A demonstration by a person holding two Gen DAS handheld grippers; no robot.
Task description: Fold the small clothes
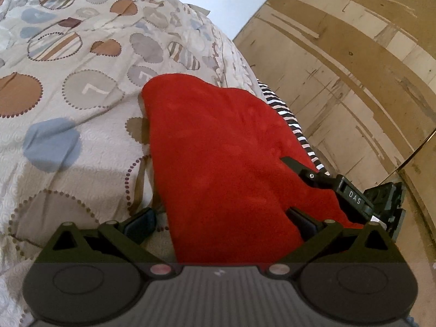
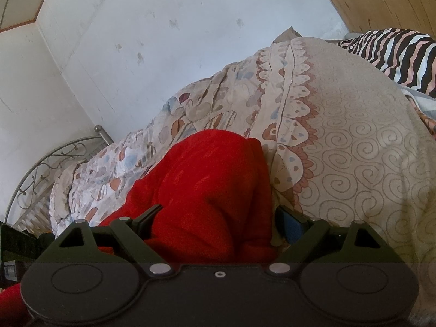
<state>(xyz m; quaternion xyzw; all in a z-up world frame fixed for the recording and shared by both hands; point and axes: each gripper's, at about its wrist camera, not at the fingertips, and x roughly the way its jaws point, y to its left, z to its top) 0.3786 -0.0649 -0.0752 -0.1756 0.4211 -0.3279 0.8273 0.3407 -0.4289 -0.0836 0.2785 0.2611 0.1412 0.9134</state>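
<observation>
The left gripper (image 1: 220,223) stood wide open over the patterned bedspread (image 1: 68,125), the red garment (image 1: 226,158) lying on the bed and running between its spread fingers, one pad (image 1: 140,224) clear of the cloth. Further right, the right gripper (image 2: 218,222) was likewise spread wide around a bunched part of the same garment, with a striped cloth (image 2: 395,51) beyond at the bed's edge.

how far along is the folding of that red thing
Early to midway, at a guess. The red garment lies on the patterned bedspread, bunched and rounded rather than a flat rectangle. In hand: the left gripper and right gripper both have open fingers straddling its near edge, so no firm grip shows yet. Left: finishing and flattening it; a striped cloth also lies nearby.
</observation>
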